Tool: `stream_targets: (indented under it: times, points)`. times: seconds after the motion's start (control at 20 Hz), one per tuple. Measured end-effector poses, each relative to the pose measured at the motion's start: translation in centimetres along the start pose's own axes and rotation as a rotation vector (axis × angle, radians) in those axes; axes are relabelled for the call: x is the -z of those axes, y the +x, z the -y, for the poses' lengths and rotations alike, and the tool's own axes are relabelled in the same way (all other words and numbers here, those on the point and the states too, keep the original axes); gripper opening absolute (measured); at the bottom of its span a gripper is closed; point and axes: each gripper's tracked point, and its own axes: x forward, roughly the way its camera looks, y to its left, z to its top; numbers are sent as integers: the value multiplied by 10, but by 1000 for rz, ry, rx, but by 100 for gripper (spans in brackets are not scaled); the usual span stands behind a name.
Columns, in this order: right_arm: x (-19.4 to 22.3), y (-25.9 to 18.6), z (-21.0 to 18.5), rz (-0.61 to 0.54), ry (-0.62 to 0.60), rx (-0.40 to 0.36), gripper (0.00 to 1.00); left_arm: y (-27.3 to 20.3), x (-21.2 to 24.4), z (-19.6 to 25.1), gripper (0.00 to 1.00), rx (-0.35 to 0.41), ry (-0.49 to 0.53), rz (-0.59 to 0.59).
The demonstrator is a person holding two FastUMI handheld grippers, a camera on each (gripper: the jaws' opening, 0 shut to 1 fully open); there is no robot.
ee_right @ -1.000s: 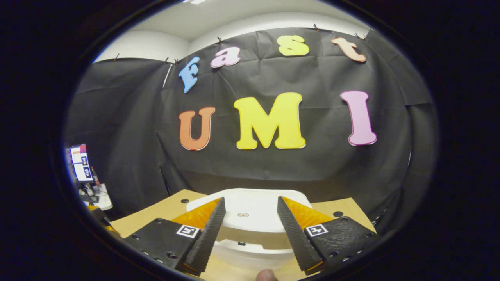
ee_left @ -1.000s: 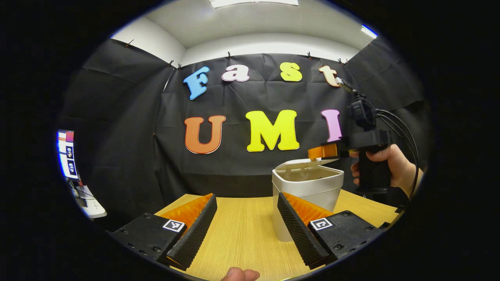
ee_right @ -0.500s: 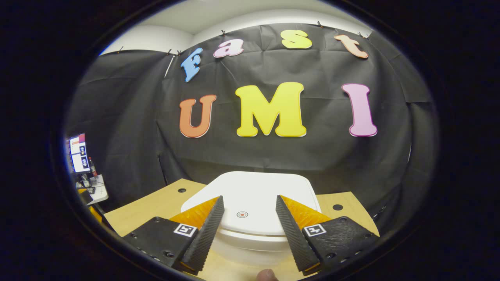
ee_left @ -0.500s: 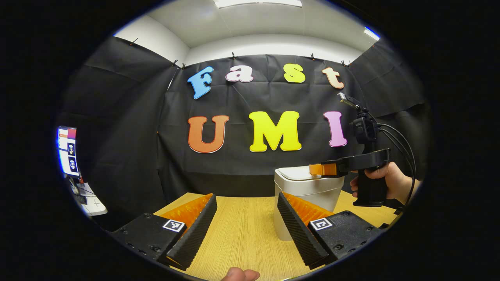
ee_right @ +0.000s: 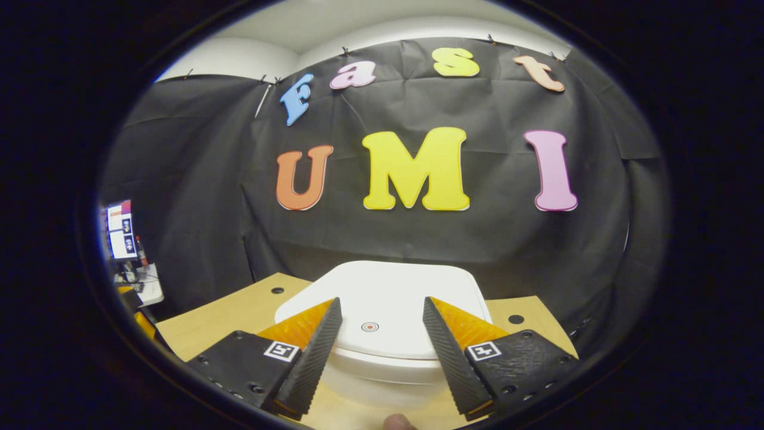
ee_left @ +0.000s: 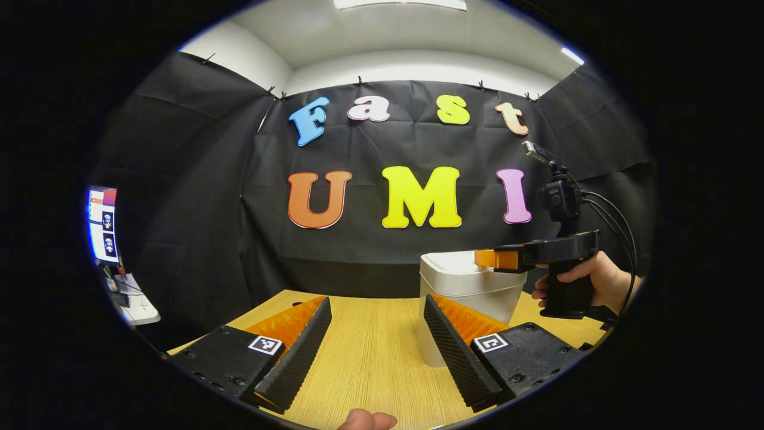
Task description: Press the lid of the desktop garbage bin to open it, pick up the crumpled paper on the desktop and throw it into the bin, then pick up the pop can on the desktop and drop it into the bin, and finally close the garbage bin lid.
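The bin [ee_right: 382, 352] has its lid [ee_right: 388, 298] down; right gripper [ee_right: 382, 313] is over it, fingers apart, empty; left gripper [ee_left: 377, 319] beside it, also apart, empty.

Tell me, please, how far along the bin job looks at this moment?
Nearly finished, it seems. The bin lid lies flat and closed, with the open right tool poised just above it. The open left tool holds nothing over the bare desk. Seemingly only withdrawing remains.

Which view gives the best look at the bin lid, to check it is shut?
The right gripper view: the lid lies flat on the bin, seen from above between the open right gripper. The left gripper view shows it edge-on, partly behind that gripper.
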Motion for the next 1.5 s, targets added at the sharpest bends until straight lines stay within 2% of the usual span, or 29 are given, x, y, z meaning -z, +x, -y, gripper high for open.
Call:
stream_targets:
  times: [0.2, 0.35, 0.45, 0.9, 1.0, 1.05, 1.2, 1.5]
  points:
    - [7, 1, 1, 20, -32, 15, 88, 5, 3, 6, 100, 10, -20, 6]
    - [8, 3, 1, 80, -4, 29, 89, 7, 7, 11, 100, 21, -33, -4]
    - [12, 5, 0, 68, 1, 31, 90, 9, 8, 13, 100, 26, -29, -8]
    - [-1, -5, -2, 137, -25, 69, 86, 6, 2, 14, 100, 19, -13, 0]
    - [-2, -9, 3, 149, -1, 71, 91, 10, 0, 16, 100, 21, -20, 4]
    - [-2, -12, 4, 154, 17, 69, 97, 12, -1, 17, 100, 21, -19, 6]
    - [-20, -28, 14, 229, 63, 81, 97, 16, -7, 22, 100, 22, 0, 21]
    - [-37, -78, 43, 313, 18, 141, 97, 26, -20, 36, 100, 23, 3, 48]
